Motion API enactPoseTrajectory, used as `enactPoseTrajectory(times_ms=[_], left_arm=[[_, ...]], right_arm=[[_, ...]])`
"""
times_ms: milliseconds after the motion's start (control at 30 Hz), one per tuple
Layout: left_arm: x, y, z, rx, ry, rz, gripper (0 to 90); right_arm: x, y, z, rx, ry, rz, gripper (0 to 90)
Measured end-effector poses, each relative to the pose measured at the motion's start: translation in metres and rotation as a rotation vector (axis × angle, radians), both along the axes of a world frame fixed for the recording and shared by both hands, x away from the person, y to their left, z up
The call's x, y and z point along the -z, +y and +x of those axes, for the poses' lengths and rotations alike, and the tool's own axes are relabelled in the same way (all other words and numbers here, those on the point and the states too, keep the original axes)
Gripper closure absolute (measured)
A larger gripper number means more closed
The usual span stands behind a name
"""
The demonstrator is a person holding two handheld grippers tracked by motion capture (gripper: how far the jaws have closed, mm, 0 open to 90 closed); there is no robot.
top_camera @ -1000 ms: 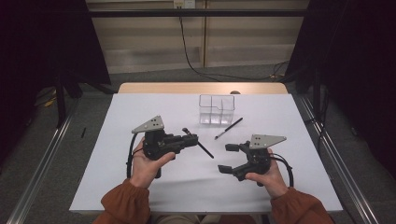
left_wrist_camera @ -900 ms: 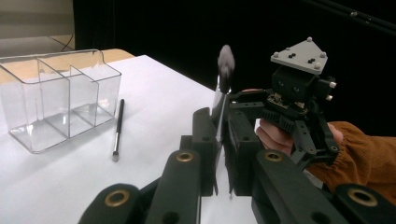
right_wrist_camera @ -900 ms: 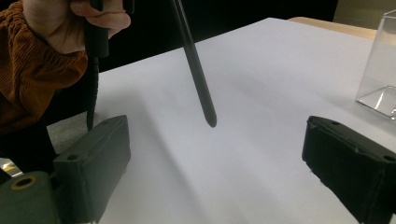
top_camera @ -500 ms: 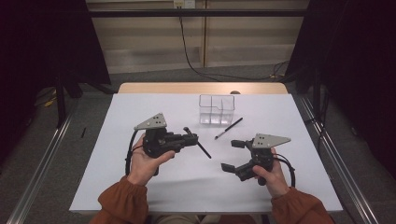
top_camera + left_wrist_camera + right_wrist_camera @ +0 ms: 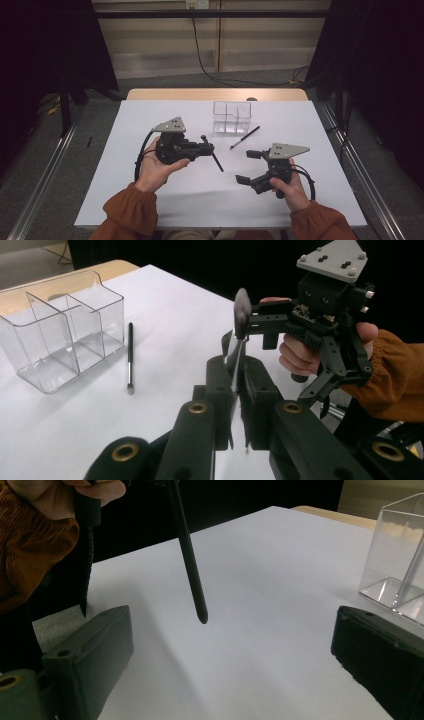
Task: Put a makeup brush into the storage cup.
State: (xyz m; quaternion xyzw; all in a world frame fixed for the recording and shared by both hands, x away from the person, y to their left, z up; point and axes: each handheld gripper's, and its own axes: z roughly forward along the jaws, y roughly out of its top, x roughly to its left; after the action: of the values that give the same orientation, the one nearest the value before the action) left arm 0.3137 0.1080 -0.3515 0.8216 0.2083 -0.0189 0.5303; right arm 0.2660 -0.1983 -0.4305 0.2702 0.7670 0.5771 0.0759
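Looks like a handover or a drop into the clear organizer near the table's far edge. Left gripper clamped tight on a makeup brush, held above the table's middle, handle angling down toward the near edge. Right gripper spread wide, holding nothing, just beside that handle tip. Second brush lying flat on the table, just beside the organizer's near side. Best bet: slide the open pads around the handle low down, squeeze squarely, only then release the left.
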Motion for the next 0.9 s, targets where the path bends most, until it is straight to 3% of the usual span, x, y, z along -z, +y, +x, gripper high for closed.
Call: enactPoseTrajectory(times_ms=[267,400,633,900], left_arm=[[-0.004,-0.005,0.003,0.029,0.011,0.062,83.9],[-0.005,-0.010,0.004,0.058,0.015,0.117,83.9],[-0.005,-0.017,0.006,0.081,0.031,0.144,83.9],[0.000,-0.022,0.005,0.099,0.027,0.144,83.9]], right_arm=[[-0.006,0.005,0.001,-0.012,-0.019,-0.029,2.3],[-0.009,0.008,0.001,-0.023,-0.033,-0.054,2.1],[-0.010,0.017,0.002,-0.041,-0.057,-0.073,2.8],[-0.017,0.031,0.010,-0.117,-0.027,-0.088,7.1]])
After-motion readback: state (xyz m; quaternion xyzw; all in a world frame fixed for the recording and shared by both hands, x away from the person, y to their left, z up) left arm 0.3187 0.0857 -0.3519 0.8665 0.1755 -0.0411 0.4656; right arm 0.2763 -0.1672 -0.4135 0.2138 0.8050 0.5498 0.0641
